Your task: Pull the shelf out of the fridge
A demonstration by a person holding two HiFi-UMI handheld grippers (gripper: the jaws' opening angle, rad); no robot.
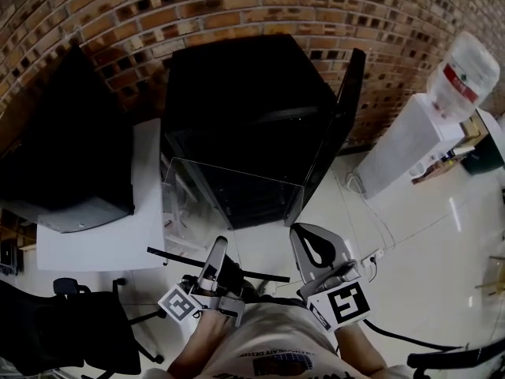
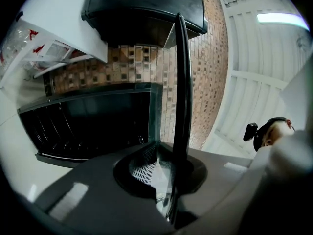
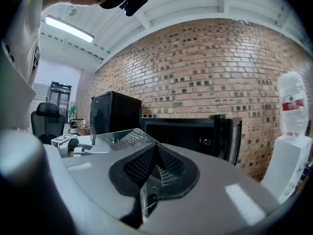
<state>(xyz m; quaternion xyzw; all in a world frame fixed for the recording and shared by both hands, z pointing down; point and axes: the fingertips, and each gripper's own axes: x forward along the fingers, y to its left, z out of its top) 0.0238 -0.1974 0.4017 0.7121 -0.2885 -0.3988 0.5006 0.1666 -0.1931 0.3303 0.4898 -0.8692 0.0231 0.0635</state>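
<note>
**Glass shelf held in front of an open mini fridge**

A person holds a clear glass shelf [image 1: 237,192] by its near edge. The fingers of the left gripper [image 1: 218,247] and of the right gripper [image 1: 300,234] are closed on that edge, one near each corner. The shelf hangs in the air just in front of the black fridge [image 1: 252,93], whose door [image 1: 335,125] stands open to the right. It looks clear, or almost clear, of the cabinet.

The main risk is the thin, smooth glass slipping from such narrow pinches, more so if either grip slackens. Uneven lifting by the two hands could twist the pane or knock its far edge against the fridge frame or door.

The floor [image 1: 410,235] below is pale, glossy and hard. A brick wall [image 1: 276,6] stands behind the fridge, a white worktop [image 1: 118,235] to the left, and a water dispenser [image 1: 410,144] to the right.
</note>
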